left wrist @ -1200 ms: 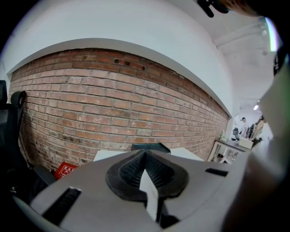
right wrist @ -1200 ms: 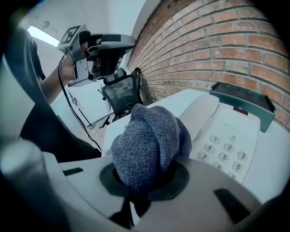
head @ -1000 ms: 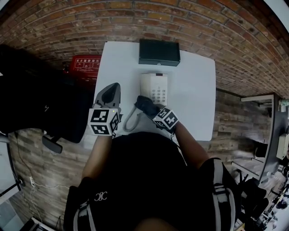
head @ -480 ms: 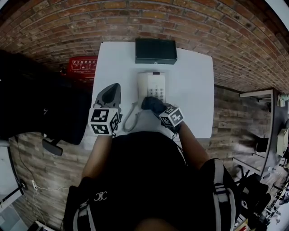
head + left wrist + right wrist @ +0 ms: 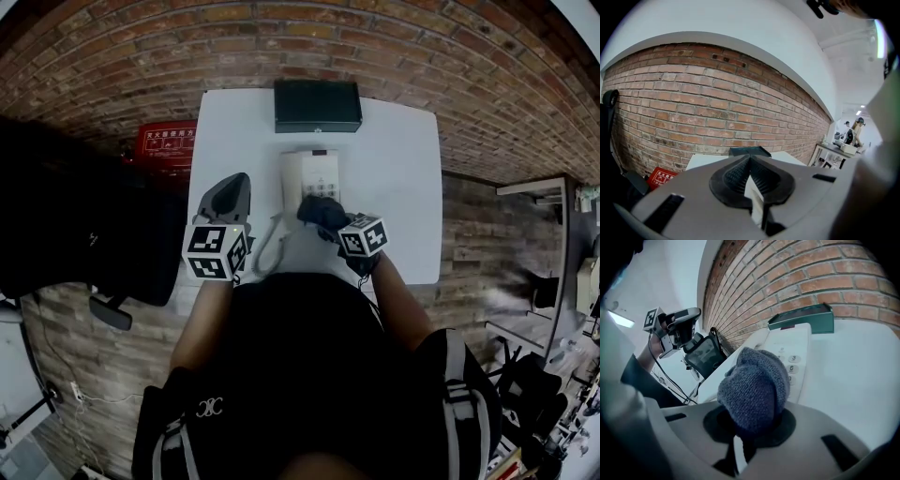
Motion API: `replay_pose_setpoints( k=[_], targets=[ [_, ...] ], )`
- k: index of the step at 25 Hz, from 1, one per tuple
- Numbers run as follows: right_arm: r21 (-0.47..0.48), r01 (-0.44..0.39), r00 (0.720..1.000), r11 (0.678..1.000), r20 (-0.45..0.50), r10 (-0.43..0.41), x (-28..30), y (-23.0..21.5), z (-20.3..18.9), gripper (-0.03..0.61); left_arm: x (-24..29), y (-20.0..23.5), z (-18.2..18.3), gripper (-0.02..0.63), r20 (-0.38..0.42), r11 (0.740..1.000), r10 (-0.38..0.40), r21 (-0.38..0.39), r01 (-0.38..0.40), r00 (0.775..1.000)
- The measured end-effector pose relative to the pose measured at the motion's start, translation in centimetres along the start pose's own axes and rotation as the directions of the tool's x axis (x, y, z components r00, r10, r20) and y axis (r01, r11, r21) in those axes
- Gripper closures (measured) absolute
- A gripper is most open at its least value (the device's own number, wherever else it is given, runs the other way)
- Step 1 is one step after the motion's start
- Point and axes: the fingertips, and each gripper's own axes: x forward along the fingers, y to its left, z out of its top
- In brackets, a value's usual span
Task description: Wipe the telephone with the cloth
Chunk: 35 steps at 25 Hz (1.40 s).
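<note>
A white telephone [image 5: 309, 176] with a keypad lies in the middle of the white table [image 5: 398, 178]; its coiled cord [image 5: 267, 246] runs off to the near left. My right gripper [image 5: 325, 214] is shut on a bunched grey knitted cloth [image 5: 754, 386], which rests on the phone's keypad [image 5: 792, 364] at its near end. My left gripper [image 5: 228, 195] is held off the table's left side, shut with nothing in it; its jaws [image 5: 751, 177] meet in the left gripper view.
A dark flat box [image 5: 317, 105] stands at the table's far edge against the brick wall [image 5: 300, 37]. A red case [image 5: 167, 142] lies on the floor at left, beside a black office chair [image 5: 75, 225].
The right gripper has carried the cloth from the phone's near left corner rightward and up onto the keypad. The left gripper has stayed put.
</note>
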Motion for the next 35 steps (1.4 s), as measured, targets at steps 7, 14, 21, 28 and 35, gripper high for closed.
replay_pose_setpoints(
  k=[7,14,21,28,35],
  targets=[
    [0.024,0.084,0.996,0.996,0.035,-0.085,-2.5,-3.0,0.6,0.541,0.6,-0.5,-0.1,0.618,-0.004,1.0,-0.02,-0.011,0.02,1.0],
    [-0.014,0.137,0.99,0.99,0.047,-0.136,-2.6,-4.1,1.6,0.54,0.7,-0.2,-0.3,0.618,-0.011,1.0,-0.021,-0.017,0.02,1.0],
    [-0.017,0.157,0.983,0.987,0.095,-0.155,-2.3,-5.1,4.4,0.541,0.8,-0.5,-0.3,0.618,-0.022,1.0,-0.021,-0.01,0.021,1.0],
    [0.013,0.205,0.964,0.979,0.168,-0.204,-2.6,-7.3,8.5,0.541,0.4,-0.4,-0.4,0.618,-0.025,1.0,0.0,-0.01,0.0,1.0],
    [0.039,0.259,0.938,0.965,0.229,-0.261,-2.9,-10.0,13.0,0.541,-0.1,-0.1,-0.8,0.618,-0.034,1.0,0.022,-0.011,-0.022,0.999]
  ],
)
